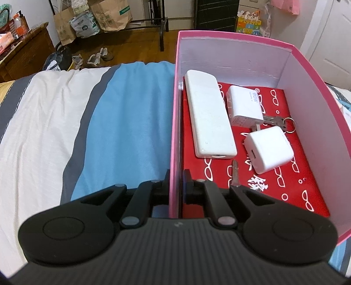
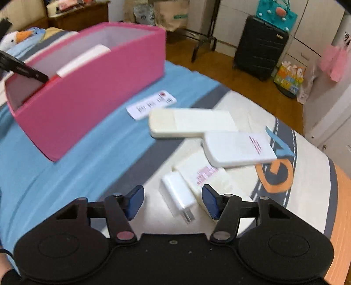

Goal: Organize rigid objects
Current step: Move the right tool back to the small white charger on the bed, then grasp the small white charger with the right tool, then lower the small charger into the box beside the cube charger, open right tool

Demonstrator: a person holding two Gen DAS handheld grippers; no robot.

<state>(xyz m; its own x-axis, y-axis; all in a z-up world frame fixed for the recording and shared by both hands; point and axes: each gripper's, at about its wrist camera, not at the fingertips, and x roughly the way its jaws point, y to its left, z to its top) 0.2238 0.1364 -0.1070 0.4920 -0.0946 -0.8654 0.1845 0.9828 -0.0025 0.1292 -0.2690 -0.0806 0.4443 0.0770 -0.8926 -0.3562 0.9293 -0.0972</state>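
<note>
My left gripper (image 1: 177,180) is shut on the left wall of the pink box (image 1: 175,109). Inside the box lie a long white remote (image 1: 209,118), two white chargers (image 1: 244,105) (image 1: 268,150), a key ring (image 1: 283,122) and a single key (image 1: 235,173). My right gripper (image 2: 173,201) stands open over the bed, with a white plug charger (image 2: 178,197) between its blue pads (image 2: 136,200) and a gap on both sides. Beyond it lie a cream remote (image 2: 190,125), a white remote (image 2: 239,149), a flat cream item (image 2: 201,175) and a white card (image 2: 151,105). The pink box (image 2: 87,98) is at the upper left.
Everything rests on a bed with a blue, grey and white cover (image 1: 122,122). A stuffed toy (image 2: 17,37) lies behind the box. On the wooden floor beyond the bed's edge stand a black suitcase (image 2: 261,46) and paper bags (image 1: 109,15).
</note>
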